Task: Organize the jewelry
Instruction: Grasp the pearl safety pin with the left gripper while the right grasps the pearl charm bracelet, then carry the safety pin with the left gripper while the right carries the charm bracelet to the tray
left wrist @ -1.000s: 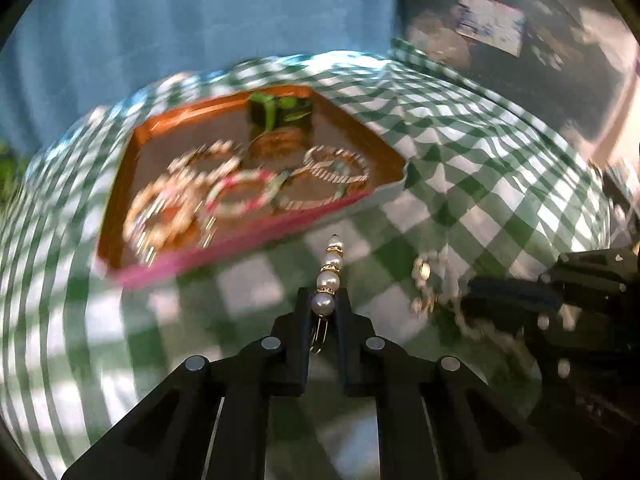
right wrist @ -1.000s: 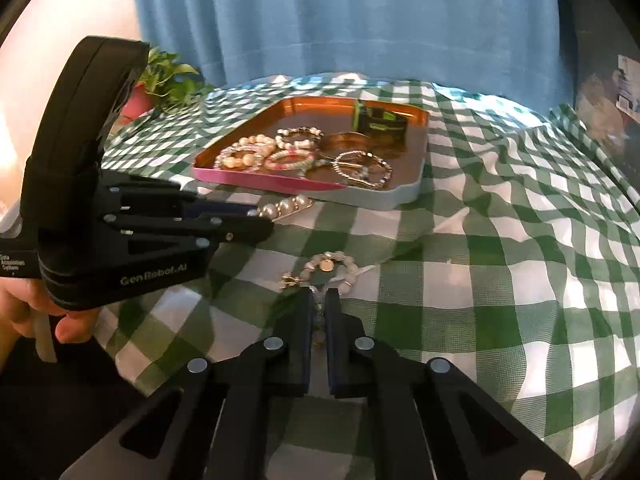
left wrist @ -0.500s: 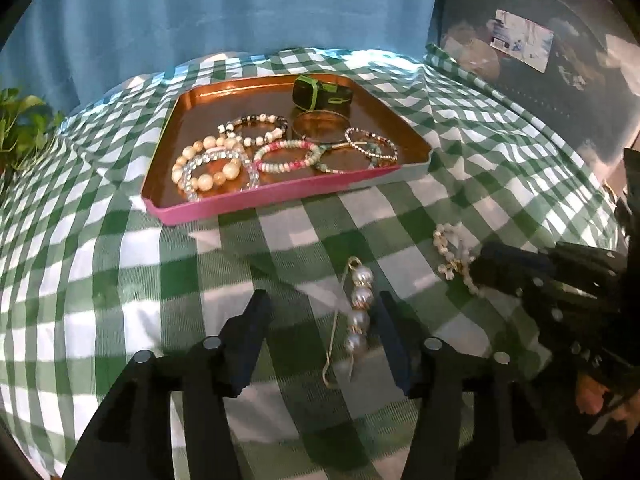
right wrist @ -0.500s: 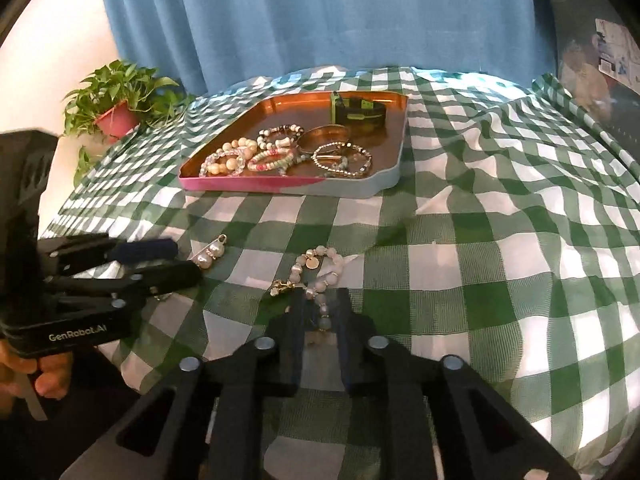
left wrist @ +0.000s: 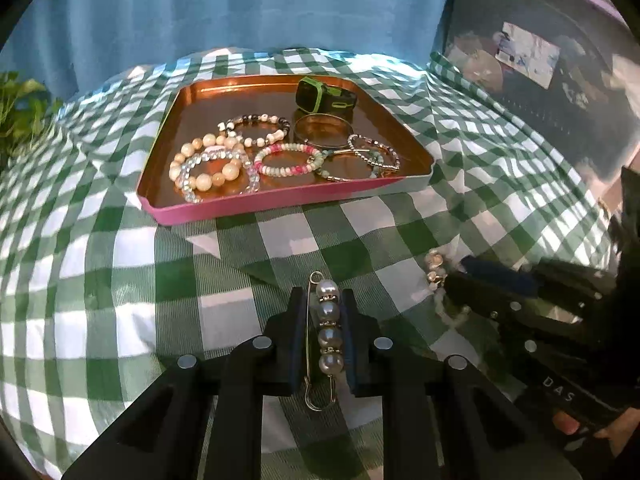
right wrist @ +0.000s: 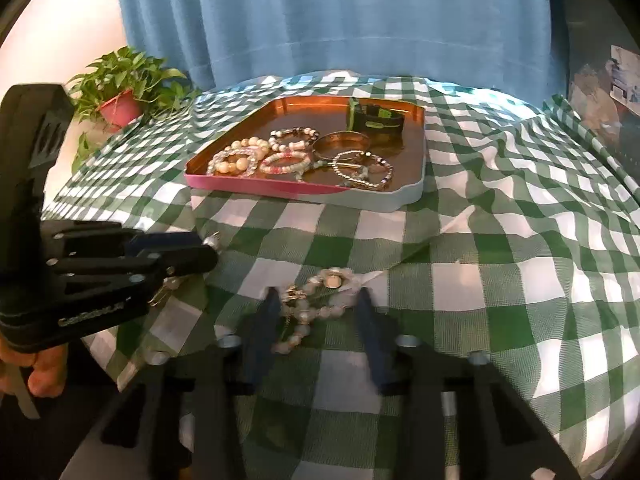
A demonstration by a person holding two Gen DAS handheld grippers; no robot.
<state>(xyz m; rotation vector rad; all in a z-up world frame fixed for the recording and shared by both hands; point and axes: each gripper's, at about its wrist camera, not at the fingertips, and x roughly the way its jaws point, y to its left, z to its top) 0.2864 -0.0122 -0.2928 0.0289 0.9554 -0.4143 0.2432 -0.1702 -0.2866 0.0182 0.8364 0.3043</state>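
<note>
Brooch: gold safety-pin brooch with four pearls (left wrist: 329,330), long axis pointing away toward copper tray (left wrist: 288,206).
Left hand-held gripper (left wrist: 322,300): closing, clamped on brooch.
Right hand-held gripper (right wrist: 316,300): apart around pale beaded bracelet (right wrist: 316,308).

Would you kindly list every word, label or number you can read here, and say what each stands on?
"DAS": white letters on the body of the right gripper, seen in the left wrist view.
Label on the side of the left gripper, whose jaws are closing on the pearl pin: too blurred to read.
Paper on the dark wall: too small to read.
Nothing else carries text.
</note>
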